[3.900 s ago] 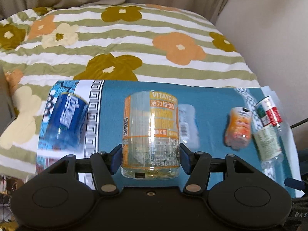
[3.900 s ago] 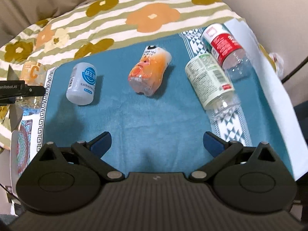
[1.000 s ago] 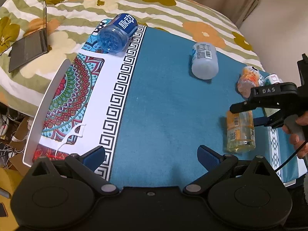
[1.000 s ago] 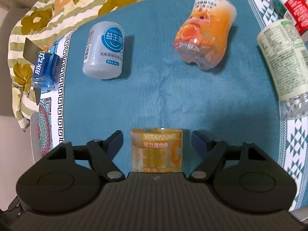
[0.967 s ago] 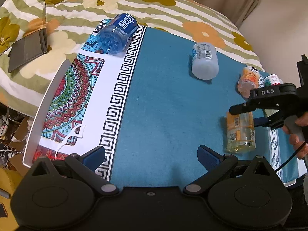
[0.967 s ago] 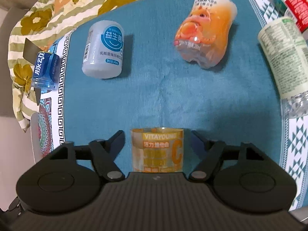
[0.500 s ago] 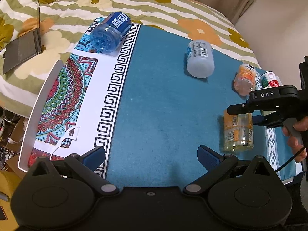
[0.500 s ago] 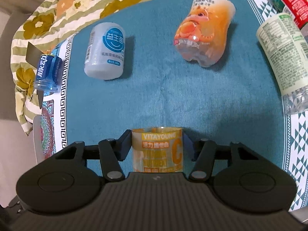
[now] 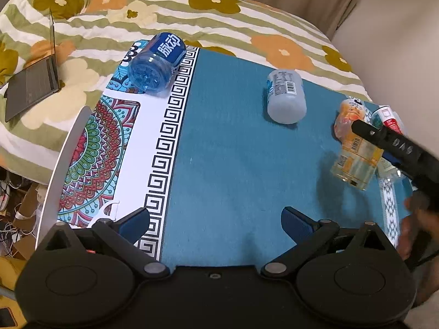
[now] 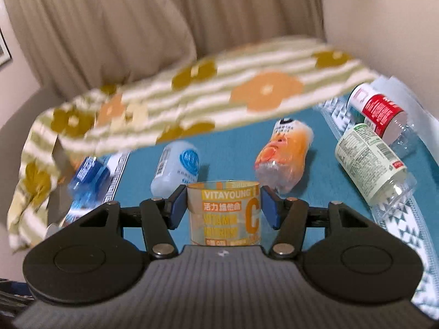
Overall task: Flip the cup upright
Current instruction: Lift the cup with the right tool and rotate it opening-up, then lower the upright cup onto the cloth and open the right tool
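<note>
The cup is a clear cut-off bottle with an orange VITAYOUNG label (image 10: 223, 213). My right gripper (image 10: 223, 205) is shut on it, blue pads pressing both sides. In the left wrist view the cup (image 9: 356, 159) hangs tilted above the blue mat (image 9: 233, 150) at the right, under the right gripper's black body. My left gripper (image 9: 215, 223) is open and empty over the mat's near edge.
Lying on the mat: a blue bottle (image 9: 156, 64), a white bottle (image 9: 286, 97), an orange bottle (image 10: 282, 155), a green-label bottle (image 10: 370, 159) and a red-label bottle (image 10: 380, 113). A laptop (image 9: 33, 82) sits on the floral bedding at left.
My right gripper closed on the cup, lifted it off the mat and tilted up toward level. The left gripper stayed open and nearly still.
</note>
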### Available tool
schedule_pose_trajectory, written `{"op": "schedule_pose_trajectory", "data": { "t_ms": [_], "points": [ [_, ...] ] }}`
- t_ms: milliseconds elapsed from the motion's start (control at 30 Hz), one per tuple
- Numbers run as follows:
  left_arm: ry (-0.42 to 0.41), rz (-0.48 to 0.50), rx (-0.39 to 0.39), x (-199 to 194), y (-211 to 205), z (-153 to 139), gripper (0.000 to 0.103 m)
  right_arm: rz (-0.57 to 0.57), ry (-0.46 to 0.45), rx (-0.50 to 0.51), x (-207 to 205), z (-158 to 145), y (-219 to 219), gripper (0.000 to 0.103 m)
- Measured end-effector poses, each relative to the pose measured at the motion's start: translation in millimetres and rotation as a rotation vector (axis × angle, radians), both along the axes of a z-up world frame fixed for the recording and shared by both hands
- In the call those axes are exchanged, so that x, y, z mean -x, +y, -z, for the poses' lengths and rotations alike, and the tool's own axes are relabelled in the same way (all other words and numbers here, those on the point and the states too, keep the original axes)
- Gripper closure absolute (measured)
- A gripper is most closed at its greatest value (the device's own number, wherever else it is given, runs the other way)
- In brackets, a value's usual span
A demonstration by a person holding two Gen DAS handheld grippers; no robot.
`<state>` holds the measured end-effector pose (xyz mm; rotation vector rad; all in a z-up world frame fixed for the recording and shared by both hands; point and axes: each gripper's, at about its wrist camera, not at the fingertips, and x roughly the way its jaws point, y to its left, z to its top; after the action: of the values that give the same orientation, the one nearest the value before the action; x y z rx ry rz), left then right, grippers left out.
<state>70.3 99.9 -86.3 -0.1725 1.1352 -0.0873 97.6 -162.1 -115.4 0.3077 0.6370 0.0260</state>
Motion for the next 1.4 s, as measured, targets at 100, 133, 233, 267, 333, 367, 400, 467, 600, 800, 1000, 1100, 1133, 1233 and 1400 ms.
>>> {"op": "schedule_pose_trajectory", "data": {
  "t_ms": [100,133,233,267,333,367,400,467,600,800,1000,1100,1133,1233,1400],
  "points": [
    [-0.009,0.021,-0.025,3,-1,5,0.0,0.038,-0.098,0.025,7,18,9,0.03],
    [-0.012,0.03,-0.037,4,-1,7,0.0,0.048,-0.128,0.036,7,22,12,0.03],
    [-0.016,0.05,-0.062,8,-1,11,0.0,0.068,-0.185,0.08,4,31,19,0.03],
    [-0.016,0.054,-0.068,10,-1,13,0.0,0.074,-0.193,0.09,5,33,21,0.03],
    [-0.013,0.059,-0.073,12,-1,15,0.0,0.075,-0.193,0.099,3,37,25,0.03],
    [-0.011,0.061,-0.074,12,-1,17,0.0,0.076,-0.19,0.101,3,39,25,0.03],
    [-0.009,0.065,-0.075,13,-2,18,0.0,0.074,-0.196,0.103,6,40,26,0.03],
    [-0.01,0.074,-0.079,15,-4,18,0.0,0.058,-0.194,0.121,9,39,28,0.03],
    [-0.014,0.083,-0.075,18,-9,17,0.0,0.029,-0.168,0.14,20,35,30,0.03],
    [-0.028,0.081,-0.064,23,-15,12,0.0,-0.017,-0.117,0.162,30,31,32,0.03],
    [-0.034,0.066,-0.051,29,-17,8,0.0,-0.06,-0.091,0.198,31,30,38,0.03],
    [-0.039,0.057,-0.048,33,-17,5,0.0,-0.067,-0.078,0.199,30,28,37,0.029],
    [-0.041,0.055,-0.05,34,-17,5,0.0,-0.069,-0.075,0.198,30,28,37,0.029],
    [-0.051,0.042,-0.06,39,-17,0,0.0,-0.075,-0.068,0.193,30,27,35,0.028],
    [-0.077,0.014,-0.06,47,-15,-10,0.0,-0.097,-0.051,0.199,29,23,35,0.007]
  ]
}}
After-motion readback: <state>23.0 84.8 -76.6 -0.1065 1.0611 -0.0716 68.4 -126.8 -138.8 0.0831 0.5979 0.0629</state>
